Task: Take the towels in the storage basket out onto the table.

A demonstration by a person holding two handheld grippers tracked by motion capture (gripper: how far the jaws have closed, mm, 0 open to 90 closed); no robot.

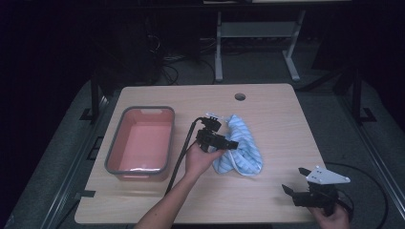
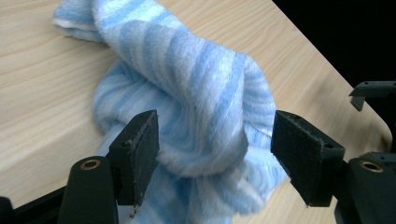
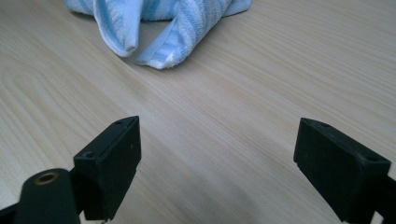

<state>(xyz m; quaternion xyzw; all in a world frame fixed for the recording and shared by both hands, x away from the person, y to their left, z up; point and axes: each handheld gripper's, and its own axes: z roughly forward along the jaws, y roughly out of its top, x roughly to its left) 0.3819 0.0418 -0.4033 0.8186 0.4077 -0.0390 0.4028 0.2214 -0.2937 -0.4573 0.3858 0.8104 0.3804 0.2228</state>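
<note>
2 grippers, right (image 1: 292, 180) & left (image 1: 232, 144), jaws apart; 1 striped towel (image 1: 241, 144), 1 pink bin (image 1: 142, 141).

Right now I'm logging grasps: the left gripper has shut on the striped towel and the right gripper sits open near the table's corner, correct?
Not quite. The left gripper is open around the striped towel, not shut, as the left gripper view shows. The right gripper is open.
</note>
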